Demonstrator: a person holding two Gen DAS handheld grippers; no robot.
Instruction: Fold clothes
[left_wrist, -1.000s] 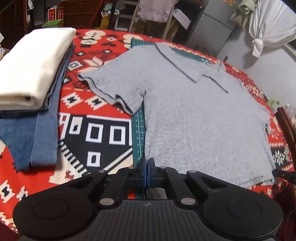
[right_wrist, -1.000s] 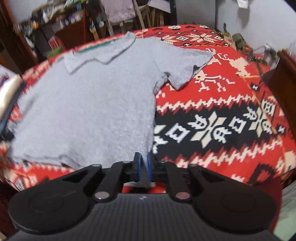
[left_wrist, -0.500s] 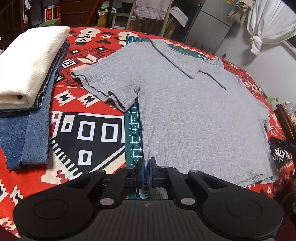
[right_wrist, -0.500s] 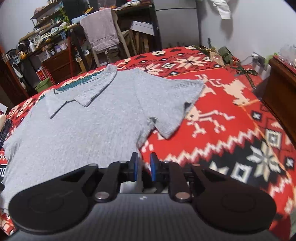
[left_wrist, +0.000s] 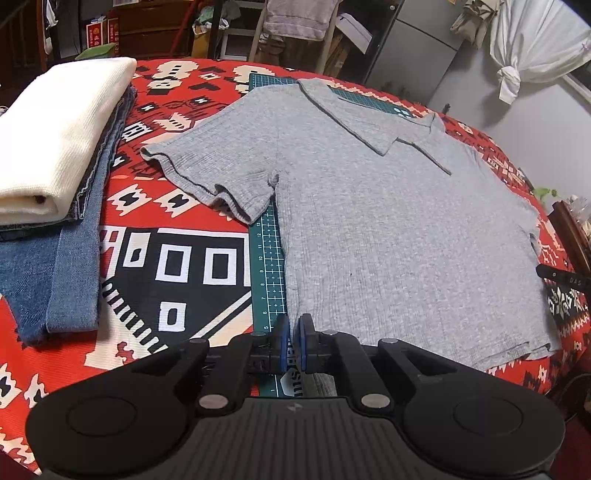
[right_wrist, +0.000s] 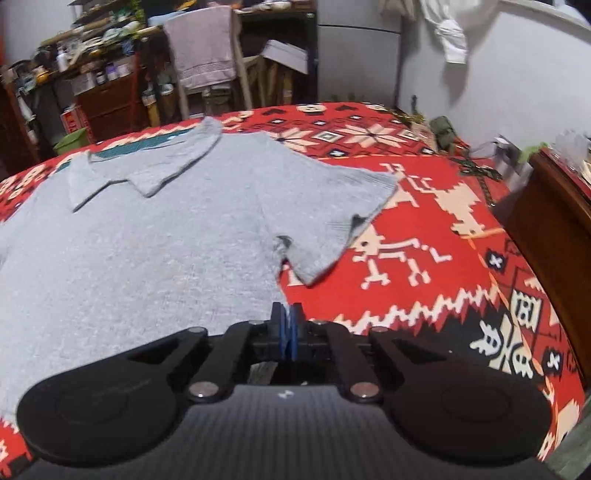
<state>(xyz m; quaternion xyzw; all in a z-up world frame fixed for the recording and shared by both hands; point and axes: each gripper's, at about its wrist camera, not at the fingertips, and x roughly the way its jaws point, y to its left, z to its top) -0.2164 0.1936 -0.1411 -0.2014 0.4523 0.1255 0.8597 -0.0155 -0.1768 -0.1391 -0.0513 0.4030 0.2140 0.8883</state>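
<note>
A grey polo shirt (left_wrist: 388, 229) lies spread flat, collar away from the person, on a surface covered by a red patterned cloth (left_wrist: 184, 206). Under the shirt a green cutting mat (left_wrist: 269, 273) shows along its left side and behind the collar. To the left sits a stack of folded clothes: a cream folded knit (left_wrist: 55, 136) on top of folded blue jeans (left_wrist: 55, 284); there is no basket or bin among them.

The left gripper (left_wrist: 291, 343) sits low at the shirt's near left hem corner, its blue-padded fingers (left_wrist: 283, 345) drawn almost together, a thin slit between them; I cannot tell whether any cloth is caught there. The right gripper (right_wrist: 287, 334) is at the shirt's right side edge, just below the right sleeve (right_wrist: 332, 221), its fingers (right_wrist: 280, 332) pressed together, and whether they pinch the fabric is not clear either.

The left sleeve (left_wrist: 214, 173) spreads out over the red cloth, well apart from the stack. Right of the shirt the cloth runs bare to a wooden cabinet (right_wrist: 554, 229) at the edge. Beyond the far edge stands a chair draped with a towel (right_wrist: 203, 48).
</note>
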